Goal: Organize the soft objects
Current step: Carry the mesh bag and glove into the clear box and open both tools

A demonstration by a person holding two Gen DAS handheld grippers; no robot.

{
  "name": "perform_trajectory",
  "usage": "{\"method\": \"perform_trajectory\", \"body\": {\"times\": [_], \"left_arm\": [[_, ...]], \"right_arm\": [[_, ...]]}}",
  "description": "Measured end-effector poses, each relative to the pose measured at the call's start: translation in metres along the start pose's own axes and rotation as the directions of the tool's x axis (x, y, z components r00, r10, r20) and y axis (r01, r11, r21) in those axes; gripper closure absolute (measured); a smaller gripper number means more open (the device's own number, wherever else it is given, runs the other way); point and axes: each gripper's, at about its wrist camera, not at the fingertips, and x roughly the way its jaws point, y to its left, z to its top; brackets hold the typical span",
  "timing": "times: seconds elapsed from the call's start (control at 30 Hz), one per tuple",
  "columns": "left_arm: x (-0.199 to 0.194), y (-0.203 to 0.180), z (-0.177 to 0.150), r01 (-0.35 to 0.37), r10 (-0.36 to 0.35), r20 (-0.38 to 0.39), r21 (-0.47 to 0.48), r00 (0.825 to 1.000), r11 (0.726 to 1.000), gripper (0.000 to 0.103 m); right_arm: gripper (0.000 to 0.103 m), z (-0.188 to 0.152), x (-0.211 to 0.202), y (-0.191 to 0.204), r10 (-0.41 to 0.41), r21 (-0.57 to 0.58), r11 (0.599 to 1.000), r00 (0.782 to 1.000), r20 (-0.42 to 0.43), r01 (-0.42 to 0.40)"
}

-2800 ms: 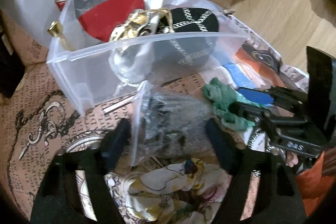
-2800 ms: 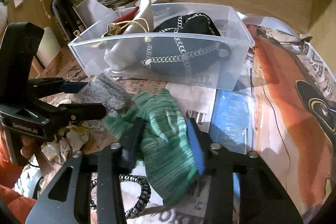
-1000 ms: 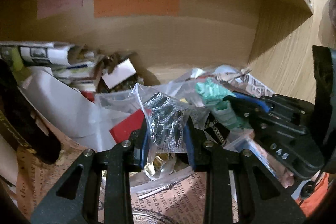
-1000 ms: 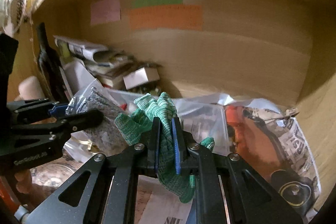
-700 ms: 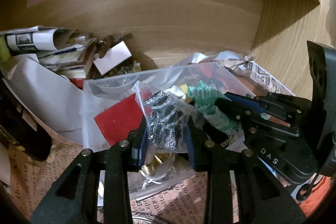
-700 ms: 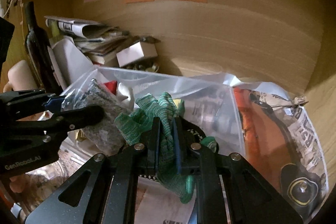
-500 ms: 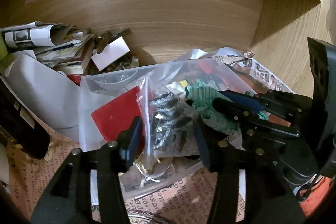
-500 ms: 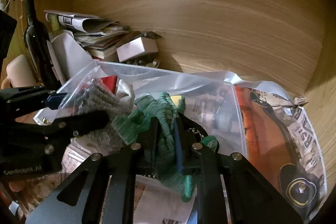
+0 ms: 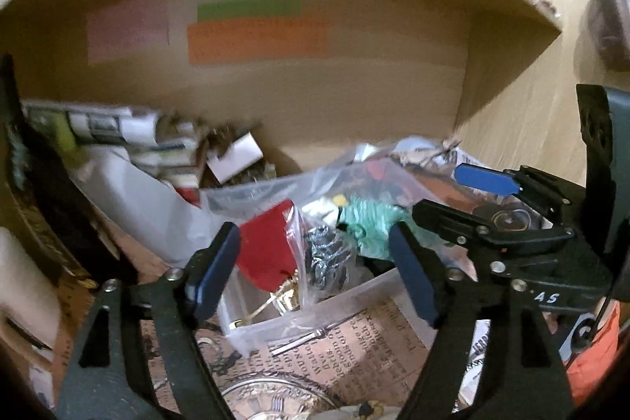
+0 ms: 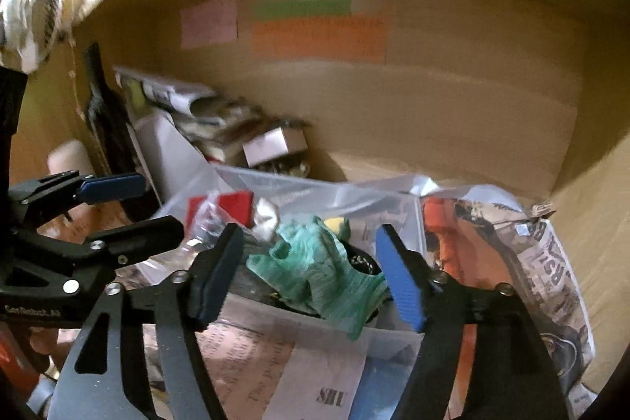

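With both items meant for the clear bin, jaws have just been opening: left gripper is spread w/ the bagged grey fabric loose at frame centre, right gripper is spread round the green glove, draped over the bin's rim.

Wooden alcove wall — pink, green, orange paper notes stuck on; writing too blurred, light dim.
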Motion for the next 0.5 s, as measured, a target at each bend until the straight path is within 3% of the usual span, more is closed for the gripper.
{"method": "perform_trajectory", "body": {"times": [0.1, 0.23, 0.5], "left_arm": [[-0.023, -0.003, -0.001, -0.008, 0.007, 0.044, 0.020, 0.999, 1.000, 0.009], [-0.043, -0.008, -0.010, -0.028, 0.025, 0.061, 0.037, 0.998, 0.999, 0.004], [-0.046, -0.011, -0.051, -0.014, 0.015, -0.050, 0.023, 0.999, 1.000, 0.003]], "right_arm": [[0.025, 0.002, -0.019, 0.004, 0.002, -0.004, 1.000, 0.999, 0.037, -0.002], [0.021, -0.005, -0.042, 0.011, -0.001, -0.021, 1.000, 0.998, 0.067, 0.003], [0.020, -0.035, -0.064, 0.020, 0.006, -0.019, 1.000, 0.999, 0.041, -0.005]]}}
